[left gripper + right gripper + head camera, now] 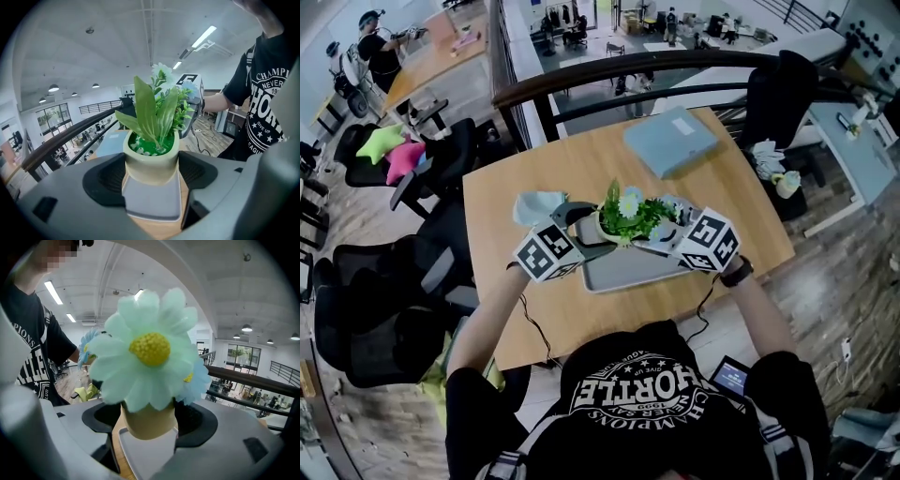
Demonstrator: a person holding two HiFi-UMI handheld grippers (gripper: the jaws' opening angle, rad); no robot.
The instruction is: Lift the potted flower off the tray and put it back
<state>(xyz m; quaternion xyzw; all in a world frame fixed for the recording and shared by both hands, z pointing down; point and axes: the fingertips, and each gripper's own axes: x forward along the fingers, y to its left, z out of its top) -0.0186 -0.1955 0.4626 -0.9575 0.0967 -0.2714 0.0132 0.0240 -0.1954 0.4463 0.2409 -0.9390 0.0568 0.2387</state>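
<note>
Wooden table [741,211] by a balcony railing [609,73], black chairs [375,314] off its left edge; grey tray [628,272] near its front edge, potted flower [625,217] over it, clamped by left gripper [151,176] and right gripper [149,420].

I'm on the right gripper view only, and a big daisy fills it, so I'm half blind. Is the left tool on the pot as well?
Observer: Yes. The left gripper view shows the left tool with its pads against both sides of the potted flower.
Operator: Anything else on the table to avoid?
Observer: The head view shows a flat pale blue box at the far edge of the table, apart from the grey tray.
</note>
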